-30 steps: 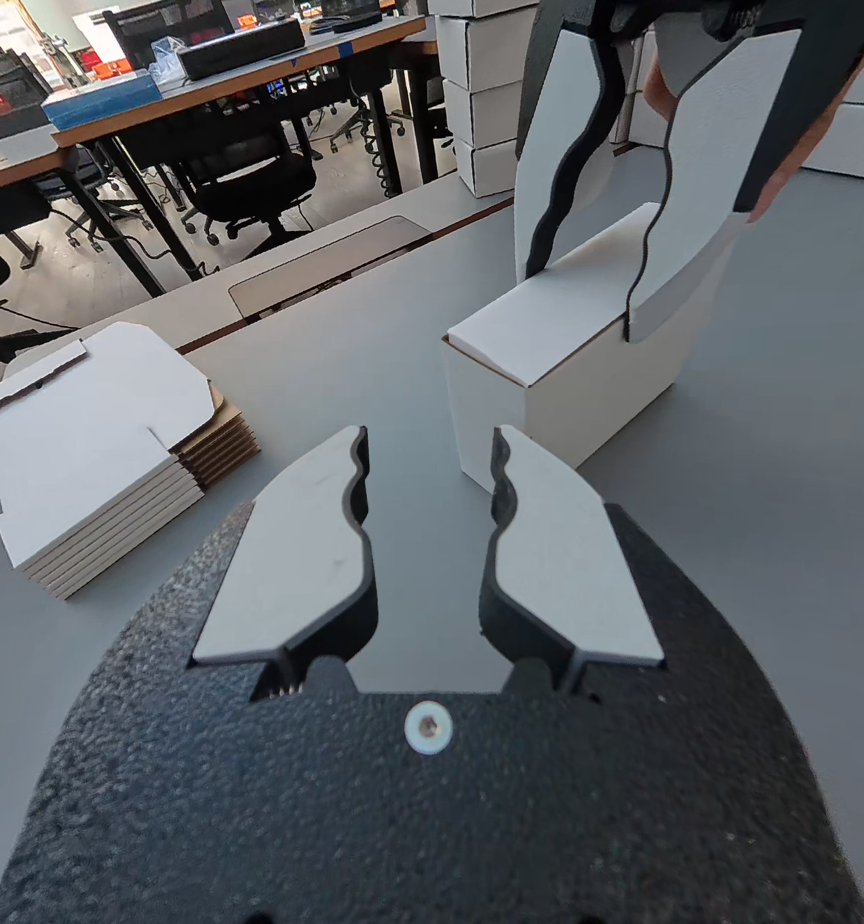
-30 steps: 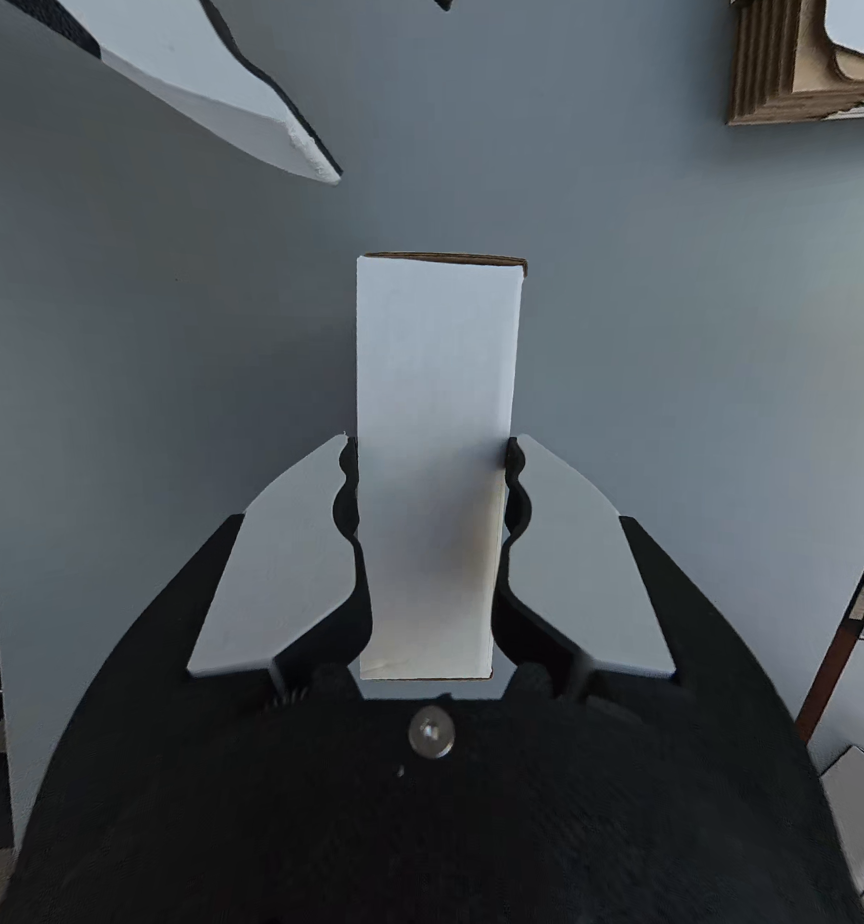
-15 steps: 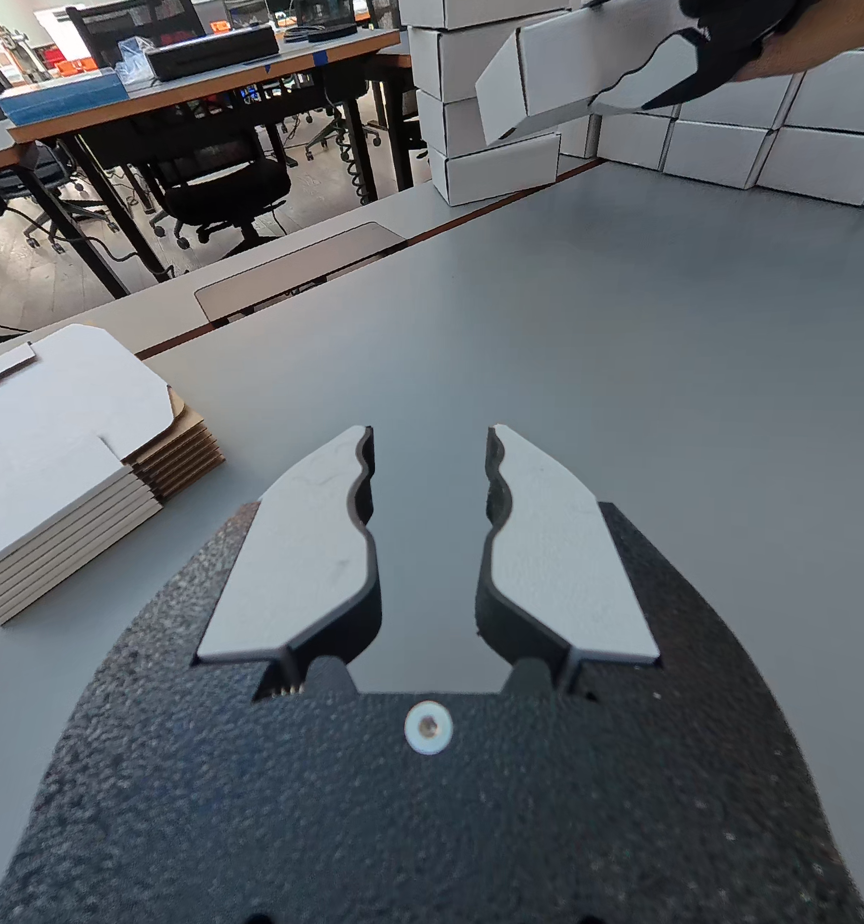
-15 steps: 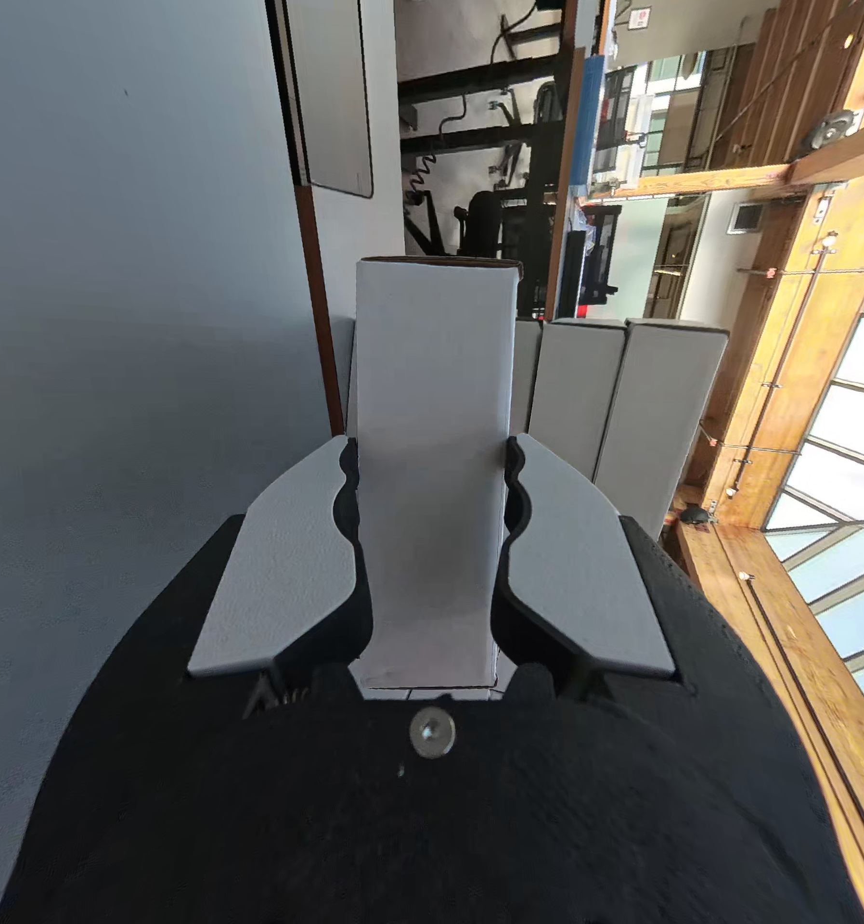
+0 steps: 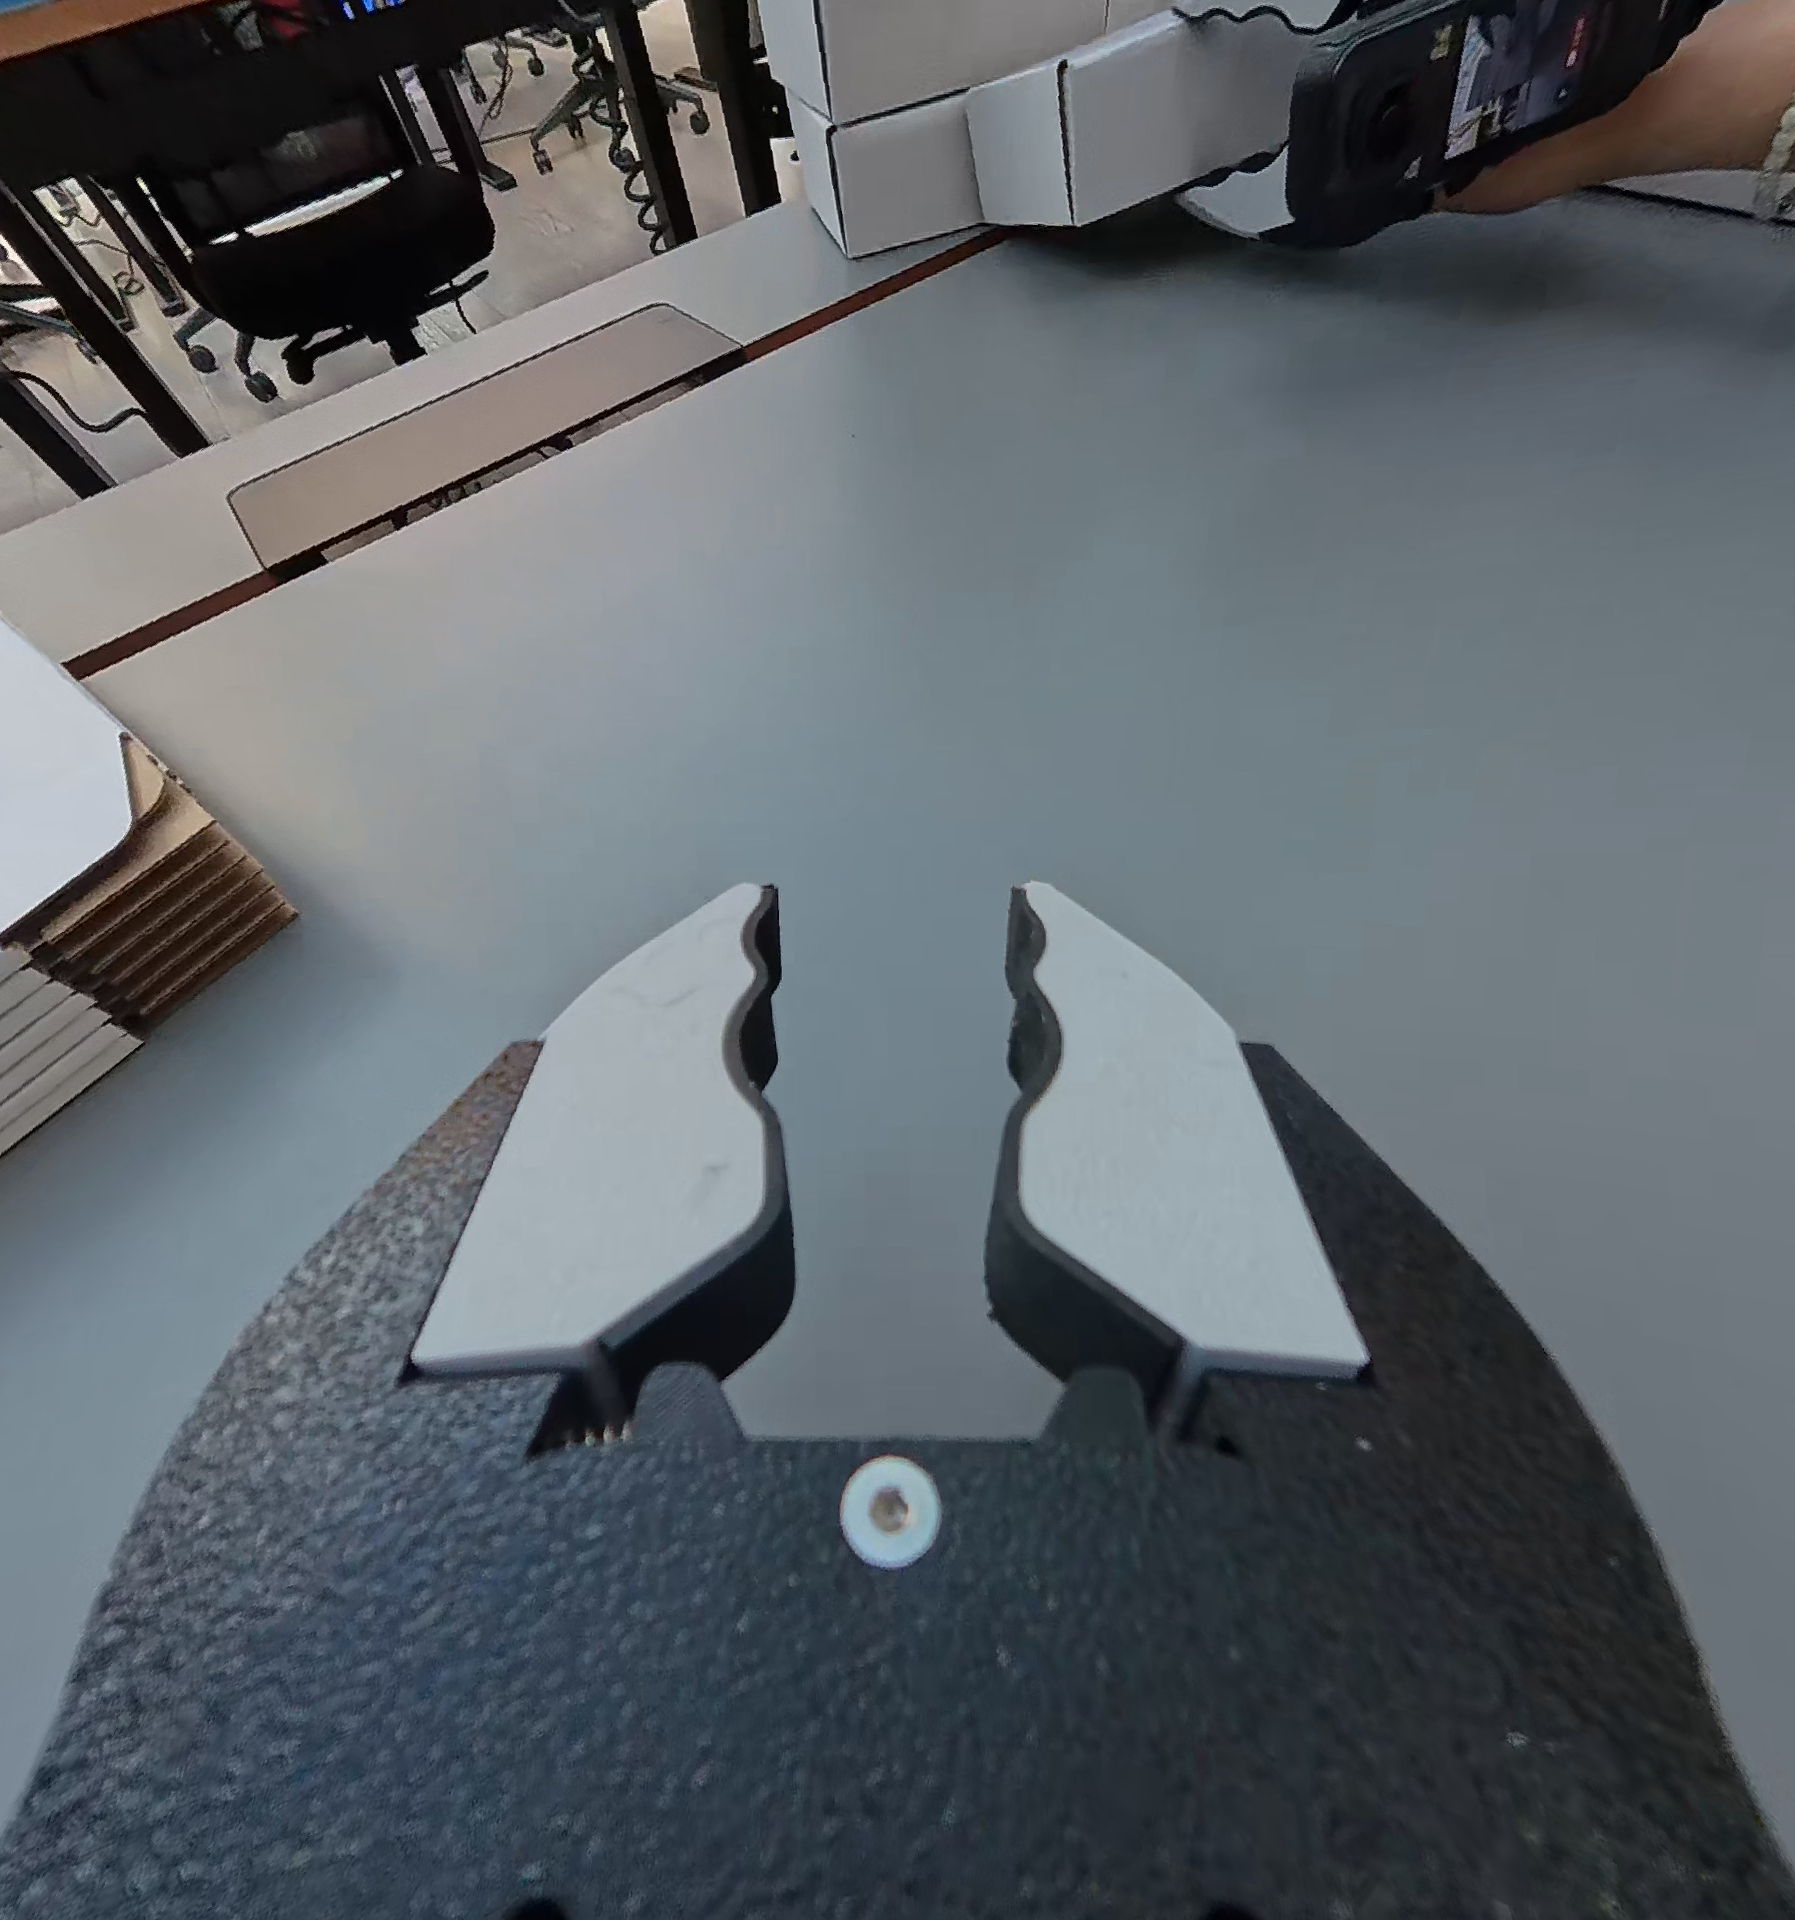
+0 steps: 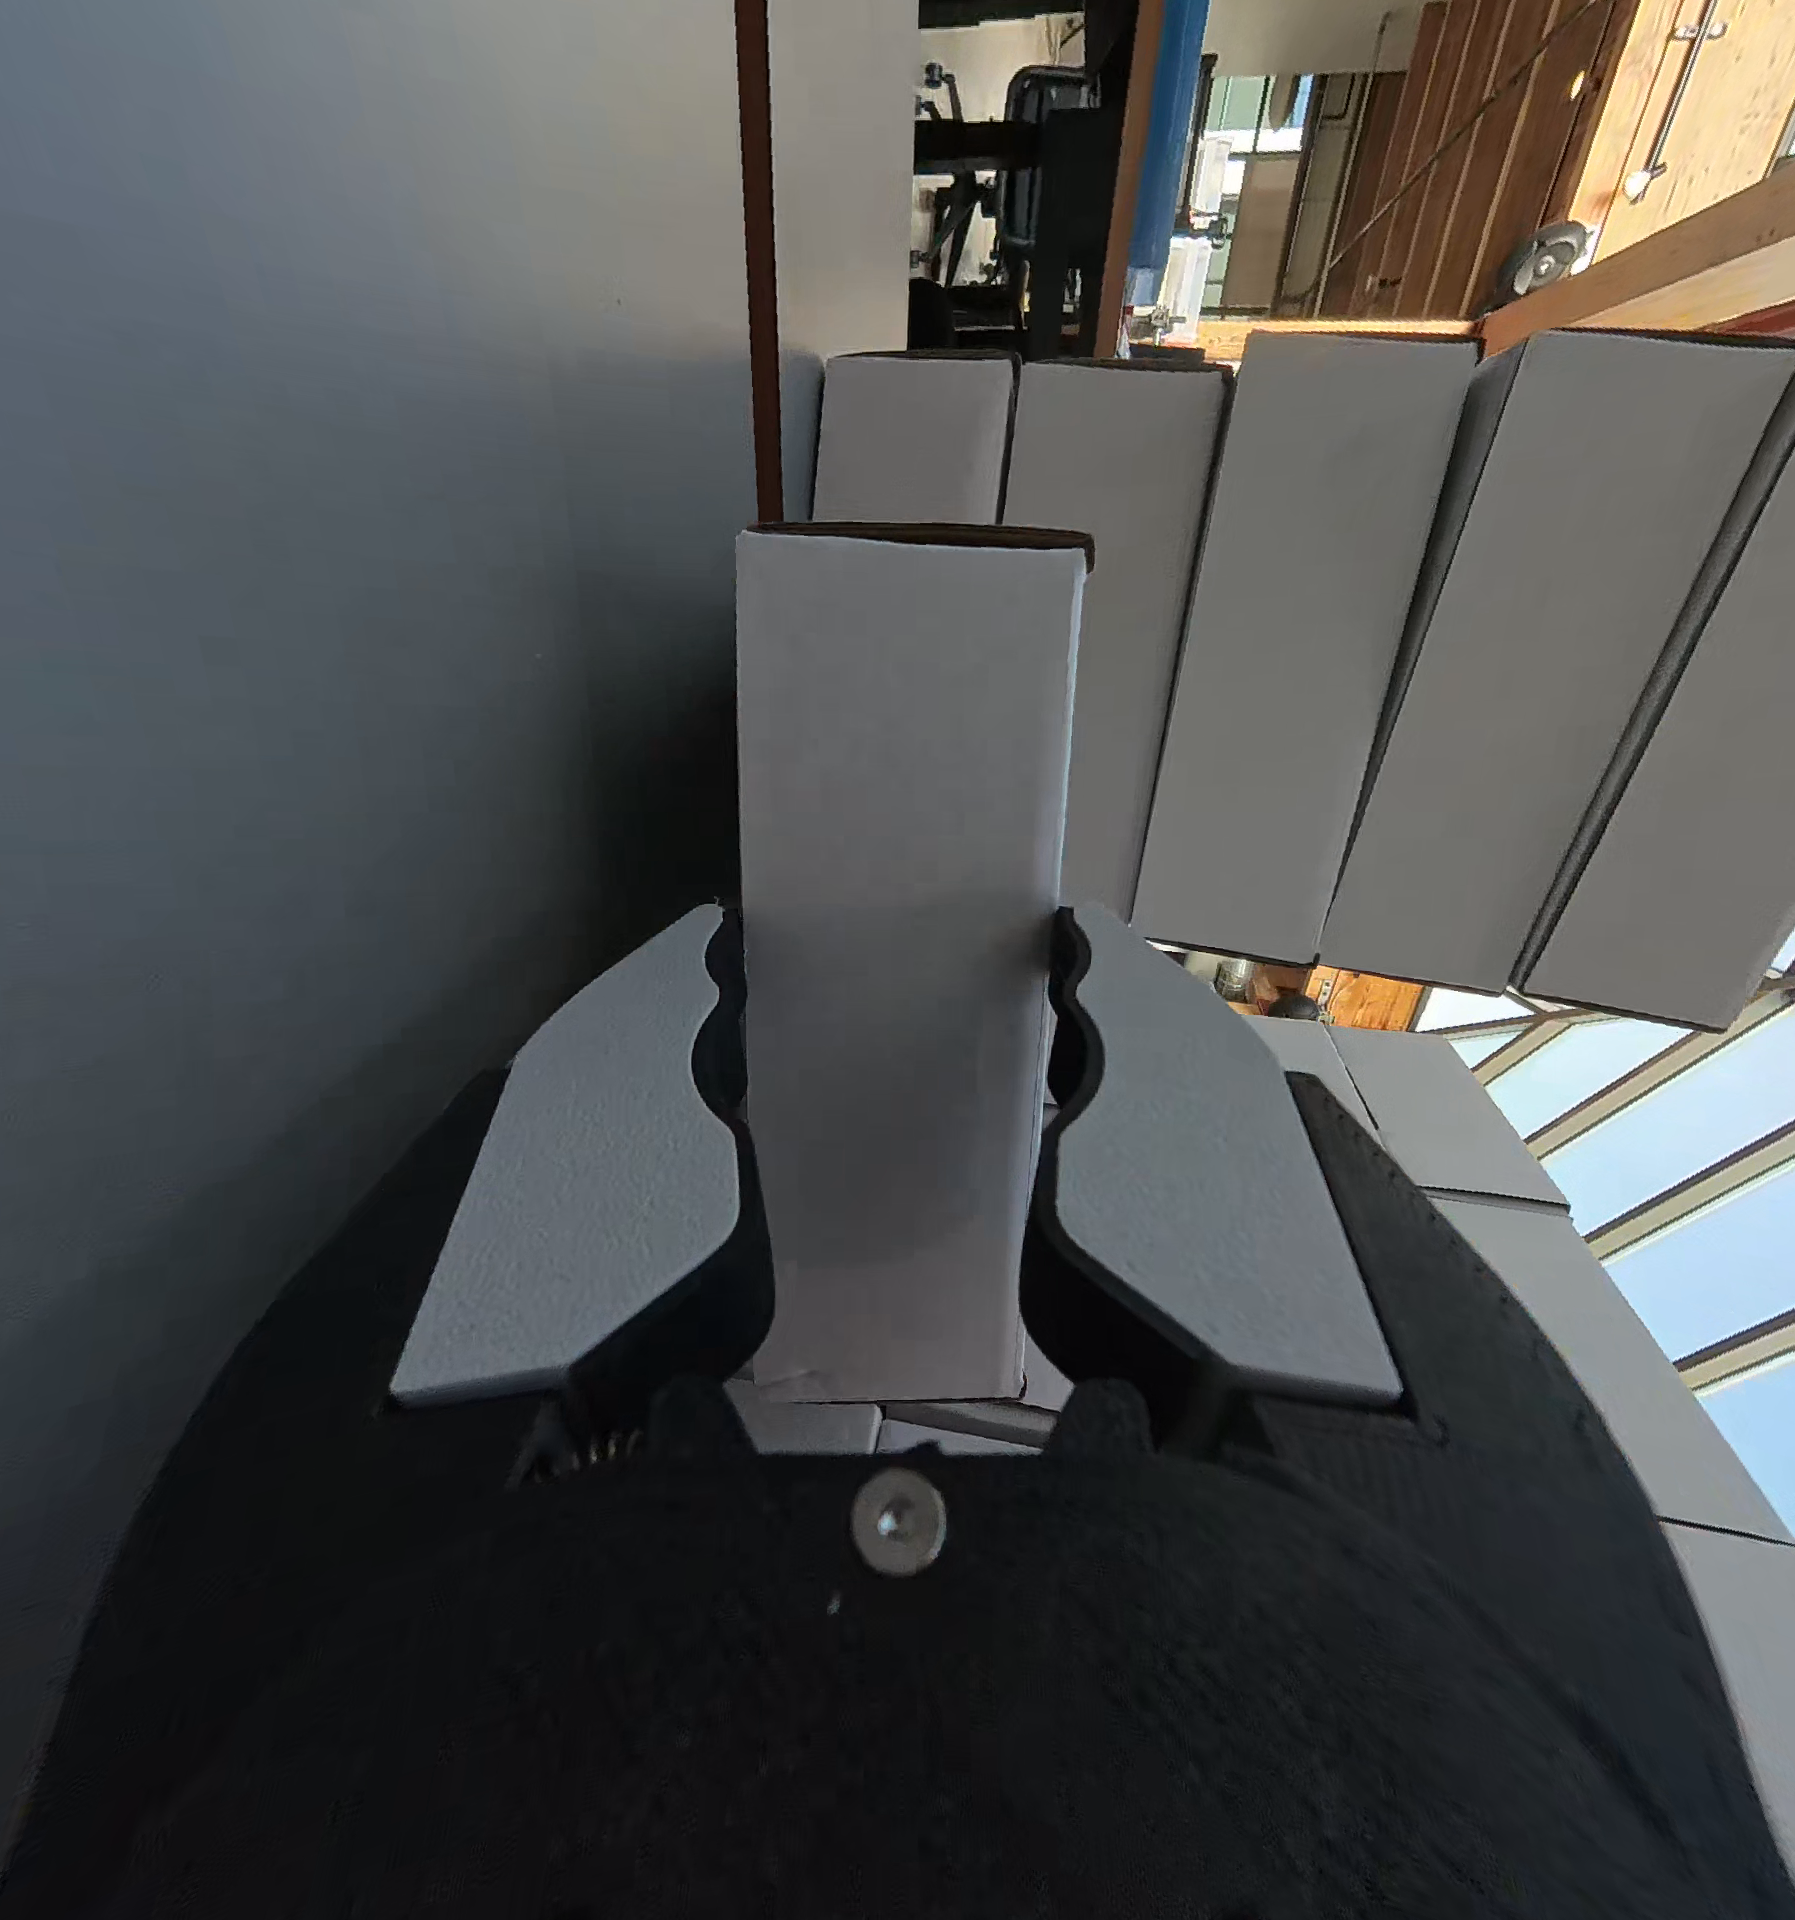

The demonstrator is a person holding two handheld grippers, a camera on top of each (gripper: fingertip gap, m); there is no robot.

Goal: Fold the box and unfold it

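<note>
Your right gripper (image 6: 898, 935) has its fingers pinching the folded white box (image 6: 898, 883), held by the stacked boxes (image 6: 1288, 623) at the grey counter's (image 5: 1080, 623) far edge. Your left gripper (image 5: 893, 904) hangs over bare counter, fingers spread, flat cardboard stack (image 5: 93, 935) off to its left.

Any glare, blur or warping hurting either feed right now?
Left wrist view: evenly lit, sharp; wide-angle bend at the edges; the grey table shows soft sheen, no glare. Right wrist view: bright windows at the right; the folded white cardboard box looks shaded but legible.
</note>
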